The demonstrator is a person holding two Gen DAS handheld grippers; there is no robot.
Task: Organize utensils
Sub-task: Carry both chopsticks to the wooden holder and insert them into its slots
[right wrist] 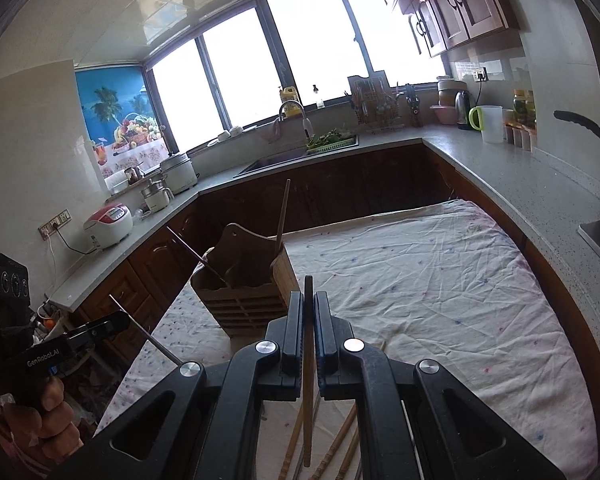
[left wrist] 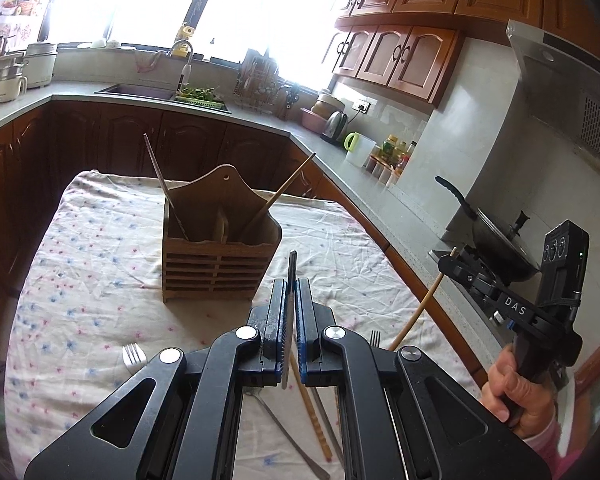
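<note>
Left gripper [left wrist: 291,300] raised over the floral tablecloth [left wrist: 80,280], just short of the wooden utensil holder [left wrist: 216,256], jaws clenched on a thin metal chopstick [left wrist: 290,320] standing on edge. Right gripper [right wrist: 309,316] level beside it, clamped around a wooden chopstick [right wrist: 308,392]. Holder upright, slatted, one metal and one wooden stick leaning inside. Forks [left wrist: 134,356] and more chopsticks lying loose on the cloth below.
</note>
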